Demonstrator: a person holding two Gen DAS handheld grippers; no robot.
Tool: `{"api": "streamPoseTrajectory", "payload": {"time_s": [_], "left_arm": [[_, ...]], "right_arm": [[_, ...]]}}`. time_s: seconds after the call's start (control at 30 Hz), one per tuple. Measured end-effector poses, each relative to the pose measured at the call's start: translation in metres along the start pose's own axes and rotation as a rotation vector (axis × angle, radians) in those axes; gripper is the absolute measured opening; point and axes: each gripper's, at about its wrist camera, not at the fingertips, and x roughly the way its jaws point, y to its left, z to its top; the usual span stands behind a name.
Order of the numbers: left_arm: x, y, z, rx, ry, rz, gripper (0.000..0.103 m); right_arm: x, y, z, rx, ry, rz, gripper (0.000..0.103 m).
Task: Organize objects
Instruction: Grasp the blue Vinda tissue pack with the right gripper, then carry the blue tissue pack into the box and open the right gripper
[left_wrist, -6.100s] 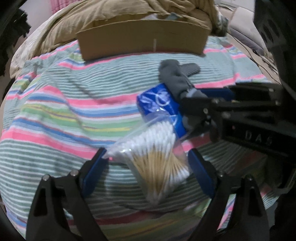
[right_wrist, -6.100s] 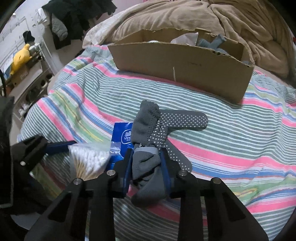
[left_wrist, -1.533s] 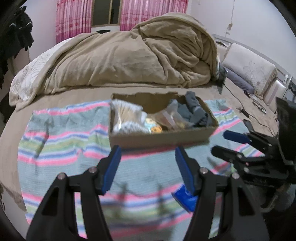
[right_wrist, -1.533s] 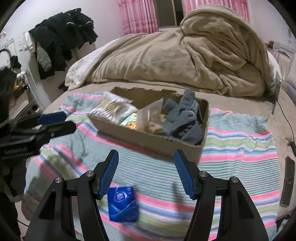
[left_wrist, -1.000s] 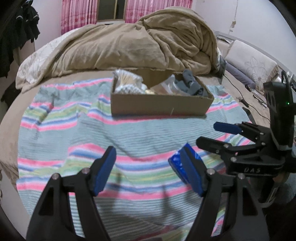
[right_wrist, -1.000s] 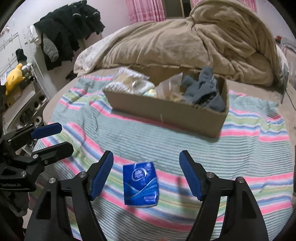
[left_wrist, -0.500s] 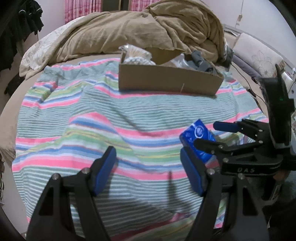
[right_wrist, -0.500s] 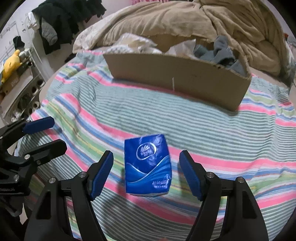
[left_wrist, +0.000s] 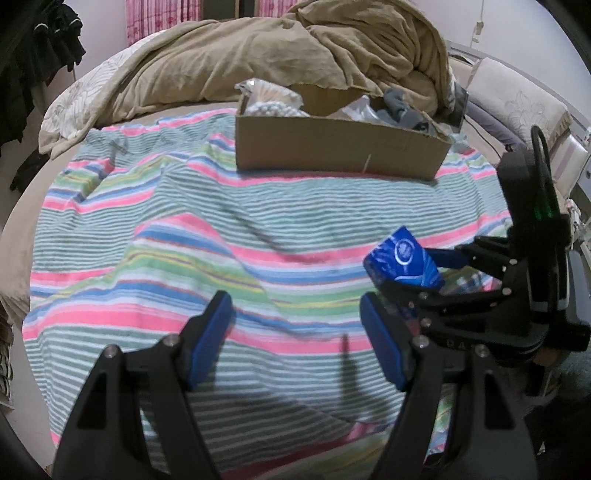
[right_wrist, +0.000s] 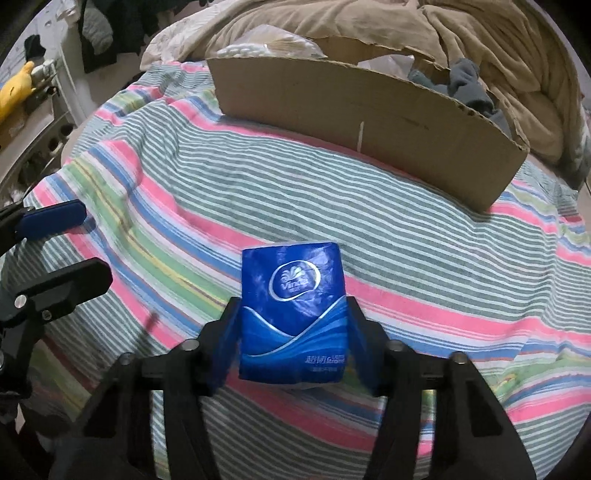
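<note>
A blue tissue pack (right_wrist: 293, 314) sits between the pads of my right gripper (right_wrist: 291, 332), which is shut on it just above the striped blanket (right_wrist: 406, 236). The pack also shows in the left wrist view (left_wrist: 402, 264), held by the right gripper (left_wrist: 424, 273). My left gripper (left_wrist: 295, 328) is open and empty over the blanket; it shows at the left edge of the right wrist view (right_wrist: 55, 243). The cardboard box (right_wrist: 362, 118) stands beyond, holding a bag of cotton swabs (right_wrist: 269, 46) and grey gloves (right_wrist: 469, 86); it also shows in the left wrist view (left_wrist: 340, 144).
A rumpled tan duvet (left_wrist: 295, 51) lies behind the box. Pillows (left_wrist: 517, 107) are at the right. Dark clothes (right_wrist: 107, 26) hang at the far left, beside a shelf with a yellow toy (right_wrist: 14, 92).
My right gripper has closed on the blue tissue pack, which lay between its open jaws half a second ago. Both grippers have come lower and nearer the blanket.
</note>
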Motion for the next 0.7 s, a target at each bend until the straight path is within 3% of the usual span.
{"api": "streamPoseTrajectory", "payload": {"time_s": [0.7], "left_arm": [[-0.015, 0.015, 0.035, -0.005, -0.076, -0.019, 0.073]], "right_arm": [[-0.063, -0.013, 0.054, 0.029, -0.161, 0.033, 0.052]]}}
